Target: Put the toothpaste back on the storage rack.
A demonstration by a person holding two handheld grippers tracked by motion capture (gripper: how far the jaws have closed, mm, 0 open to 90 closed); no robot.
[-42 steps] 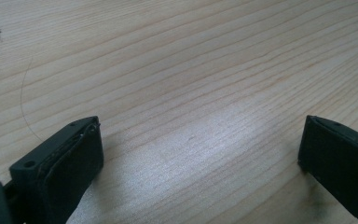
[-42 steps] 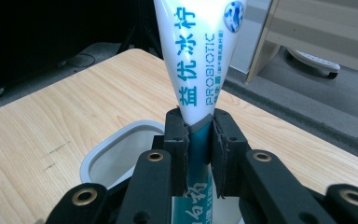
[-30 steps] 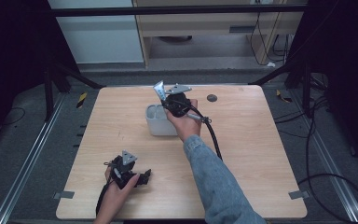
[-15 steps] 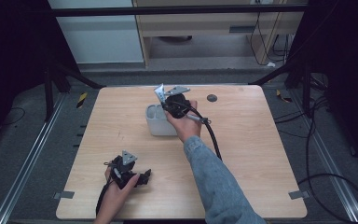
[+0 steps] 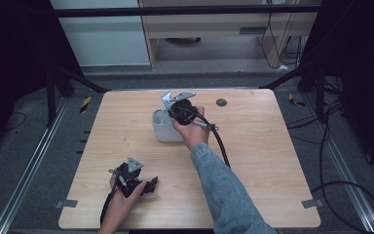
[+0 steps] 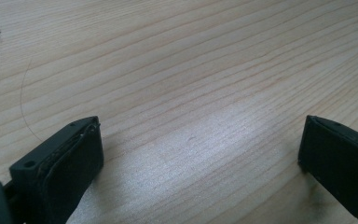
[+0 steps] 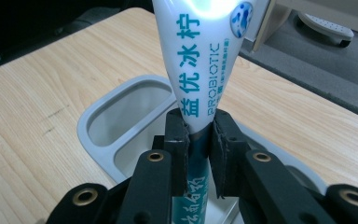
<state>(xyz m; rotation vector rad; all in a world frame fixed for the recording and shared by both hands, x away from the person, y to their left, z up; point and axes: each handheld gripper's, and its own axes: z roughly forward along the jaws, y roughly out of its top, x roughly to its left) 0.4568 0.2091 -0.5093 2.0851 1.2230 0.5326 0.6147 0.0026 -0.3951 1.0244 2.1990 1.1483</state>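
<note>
A white toothpaste tube (image 7: 200,60) with teal lettering stands between the jaws of my right gripper (image 7: 199,135), which is shut on its narrow part. Right below it is a grey holder (image 7: 98,140) with two compartments; whether the tube's lower end is inside one I cannot tell. In the high view the right gripper (image 5: 180,109) hovers over the holder (image 5: 161,132) at the middle of the table's far half. My left gripper (image 5: 148,186) rests near the front left, and its jaws (image 6: 200,149) stand wide open over bare wood.
A small dark round disc (image 5: 221,102) lies on the wooden table (image 5: 272,161) behind and to the right of the holder. The right gripper's black cable (image 5: 221,146) trails toward the front across the table.
</note>
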